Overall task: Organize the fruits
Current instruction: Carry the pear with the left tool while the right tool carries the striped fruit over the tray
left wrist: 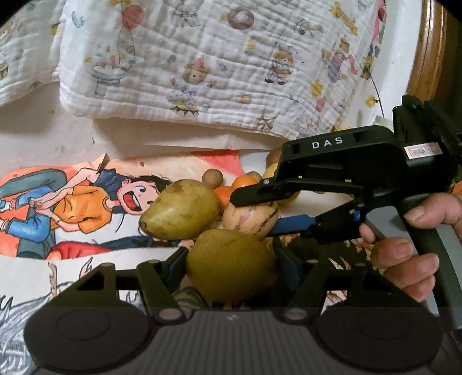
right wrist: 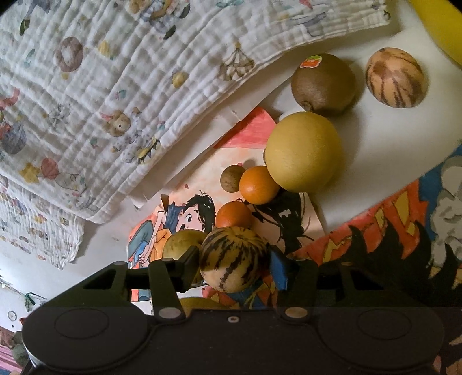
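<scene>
In the left wrist view my left gripper (left wrist: pixel 231 256) is shut on a yellow-green pear (left wrist: pixel 231 265). A second pear (left wrist: pixel 180 209) lies just beyond it on a cartoon poster (left wrist: pixel 72 202). My right gripper (left wrist: pixel 254 219) comes in from the right, its jaws around a striped pepino melon (left wrist: pixel 249 216). In the right wrist view my right gripper (right wrist: pixel 234 264) is shut on that striped melon (right wrist: pixel 234 259). Beyond it lie two oranges (right wrist: pixel 258 184), a small brown nut-like fruit (right wrist: pixel 230 178), a yellow round fruit (right wrist: pixel 301 151), a kiwi (right wrist: pixel 323 83) and another striped melon (right wrist: pixel 395 78).
A folded white quilted blanket (left wrist: pixel 202 57) with bear prints lies along the far side, also in the right wrist view (right wrist: pixel 115 86). A wooden rim (left wrist: pixel 427 49) shows at the top right. A yellow object (right wrist: pixel 439 26) sits at the right view's top corner.
</scene>
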